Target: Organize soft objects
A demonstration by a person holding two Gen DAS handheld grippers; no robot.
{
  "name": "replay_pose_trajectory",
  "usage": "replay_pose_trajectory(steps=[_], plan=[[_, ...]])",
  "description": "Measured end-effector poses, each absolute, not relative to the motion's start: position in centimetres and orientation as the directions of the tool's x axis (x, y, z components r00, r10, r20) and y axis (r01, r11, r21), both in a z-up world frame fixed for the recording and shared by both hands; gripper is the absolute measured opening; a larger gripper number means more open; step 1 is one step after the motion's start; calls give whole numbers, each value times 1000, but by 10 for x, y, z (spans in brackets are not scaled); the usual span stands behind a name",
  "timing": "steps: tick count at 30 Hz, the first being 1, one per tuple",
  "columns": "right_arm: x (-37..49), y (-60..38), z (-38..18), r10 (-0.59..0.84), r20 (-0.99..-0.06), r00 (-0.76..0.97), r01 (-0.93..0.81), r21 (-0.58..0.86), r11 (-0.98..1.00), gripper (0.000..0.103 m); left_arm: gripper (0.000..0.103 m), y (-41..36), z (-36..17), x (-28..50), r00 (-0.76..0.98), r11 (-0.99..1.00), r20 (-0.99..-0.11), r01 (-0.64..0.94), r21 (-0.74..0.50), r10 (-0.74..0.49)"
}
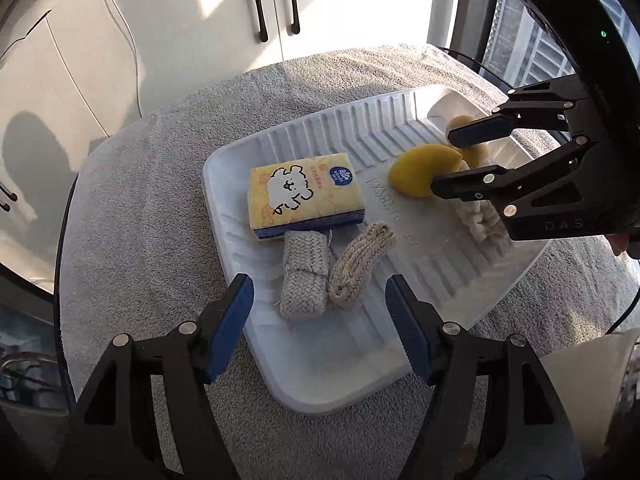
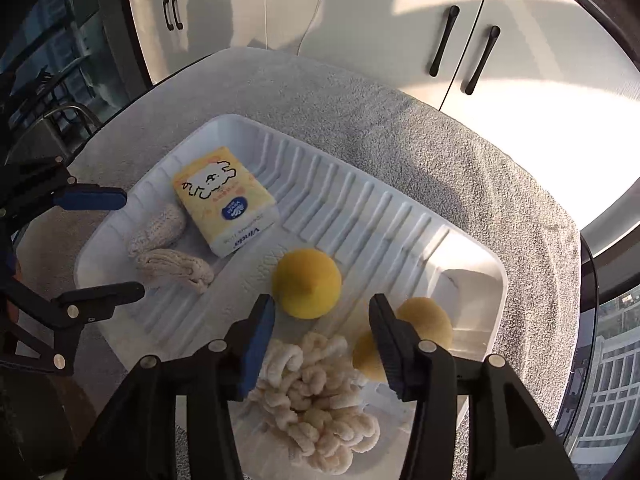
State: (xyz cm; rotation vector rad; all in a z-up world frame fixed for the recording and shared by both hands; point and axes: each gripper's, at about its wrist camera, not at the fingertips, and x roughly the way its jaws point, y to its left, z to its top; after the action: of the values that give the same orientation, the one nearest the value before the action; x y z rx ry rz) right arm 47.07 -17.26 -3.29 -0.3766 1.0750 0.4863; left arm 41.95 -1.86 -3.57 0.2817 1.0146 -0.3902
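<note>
A white ribbed tray [image 1: 400, 120] holds a yellow tissue pack [image 1: 306, 196], two woven rope bundles [image 1: 302, 276] [image 1: 362, 264], a yellow sponge [image 1: 416, 168] and a cream chenille piece [image 2: 316, 400]. My left gripper [image 1: 319, 284] stands open over the near ends of the rope bundles without pressing on them. It shows at the left edge of the right wrist view [image 2: 128, 245]. My right gripper [image 2: 322, 304] is open above the chenille piece, its tips beside the yellow sponge [image 2: 308, 288]. Two more yellow sponges [image 2: 426, 320] [image 2: 366, 356] lie partly behind its right finger.
The tray rests on a grey towel [image 1: 160, 184] that covers a round table with a dark rim. White cabinets with black handles [image 1: 276, 8] stand behind the table. A window [image 1: 532, 48] is at the right, and a person's hand [image 1: 620, 240] shows at the right edge.
</note>
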Motion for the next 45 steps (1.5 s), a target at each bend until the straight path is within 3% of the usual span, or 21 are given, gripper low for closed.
replay_pose_trajectory(steps=[5,8,14,26,35,45], plan=[[463,-181,-21,204,-885,418,-530,-55,847,55,68,-15,-27,416,489,905,-852,423,41,-189],[458,-189,-8,224,-868,443,-507,-37,861,60,83,-10,-20,412,502,914,-841,404,21,-202],[444,-207,16,238,-844,481,-471,-20,882,64,92,1,-7,401,524,929,-827,369,4,-204],[397,-244,74,246,-778,579,-402,-10,915,69,102,18,51,363,642,948,-739,318,14,-205],[322,-266,114,283,-716,638,-394,12,919,73,103,32,85,292,735,958,-651,284,36,-193],[224,-272,104,327,-682,654,-399,57,915,75,103,45,77,197,762,968,-618,249,6,-192]])
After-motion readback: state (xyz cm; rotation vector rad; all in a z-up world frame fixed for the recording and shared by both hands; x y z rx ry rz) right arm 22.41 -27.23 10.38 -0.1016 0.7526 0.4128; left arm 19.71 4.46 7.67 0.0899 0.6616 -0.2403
